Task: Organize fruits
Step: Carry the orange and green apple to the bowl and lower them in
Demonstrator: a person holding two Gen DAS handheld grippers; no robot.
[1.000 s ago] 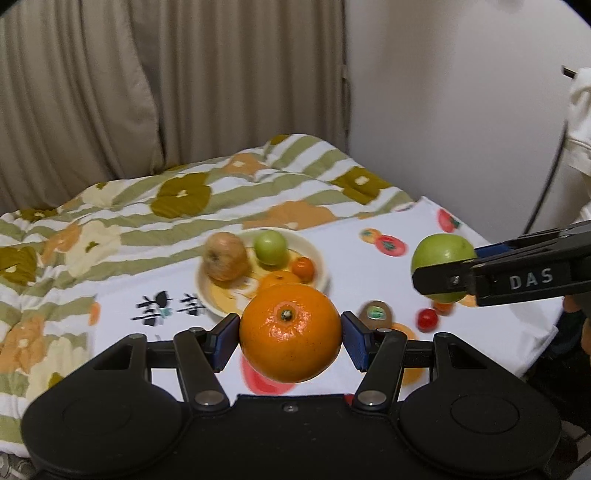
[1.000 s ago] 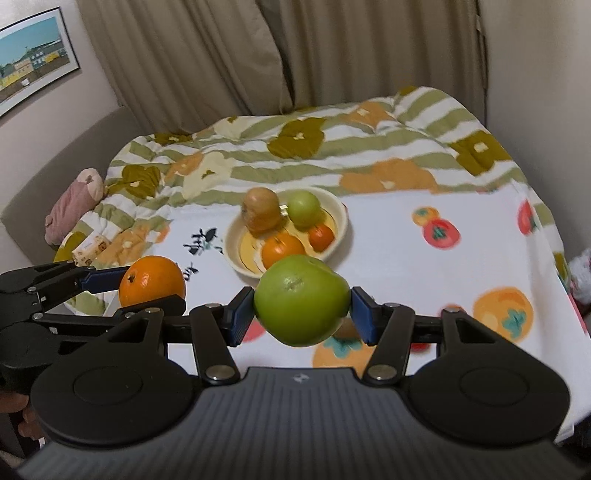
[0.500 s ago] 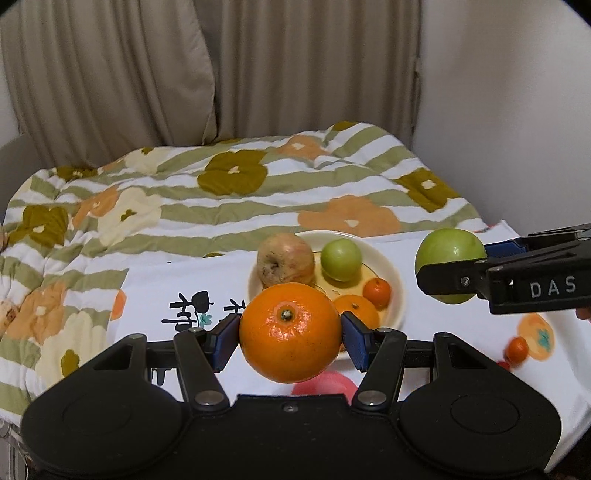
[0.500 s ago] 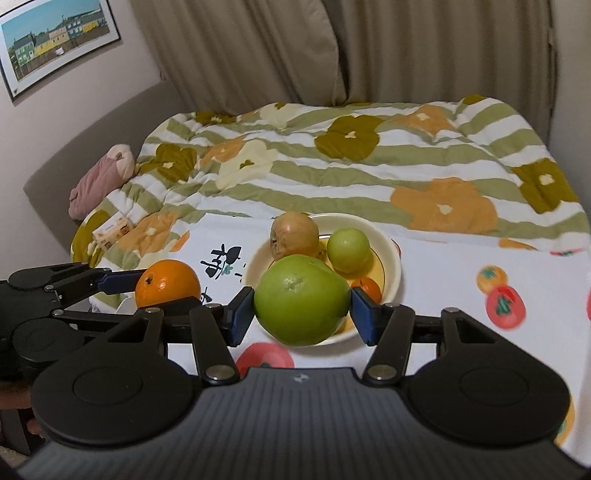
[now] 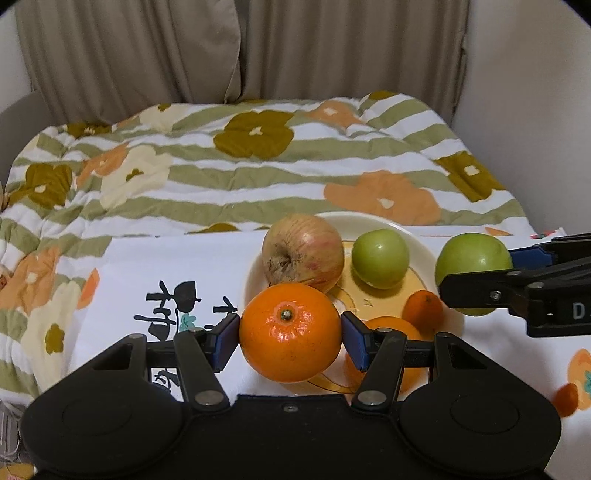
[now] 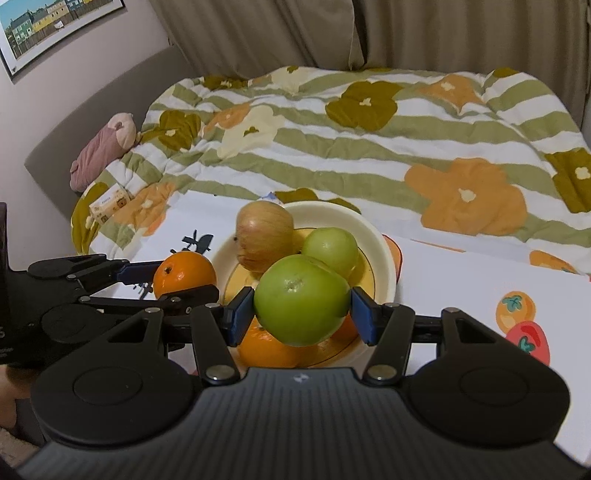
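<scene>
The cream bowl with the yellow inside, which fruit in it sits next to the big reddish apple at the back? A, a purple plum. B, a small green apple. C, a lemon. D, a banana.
B: in the cream bowl the small green apple rests right beside the big reddish apple.

– What can't you make out from your left gripper (image 5: pixel 290 332)?

– My orange (image 5: pixel 290 332) covers the near rim of the bowl (image 5: pixel 436 254), and a second orange (image 5: pixel 391 325) lies half hidden behind the pad. The frame's right edge cuts off my right gripper (image 5: pixel 476 273).

– And from the right one?

– My green apple (image 6: pixel 301 299) hides the bowl's middle. The picture (image 6: pixel 55 26) is cropped at the top-left corner; the small box (image 6: pixel 109 205) at the quilt's (image 6: pixel 369 147) left edge carries print too small to read.
</scene>
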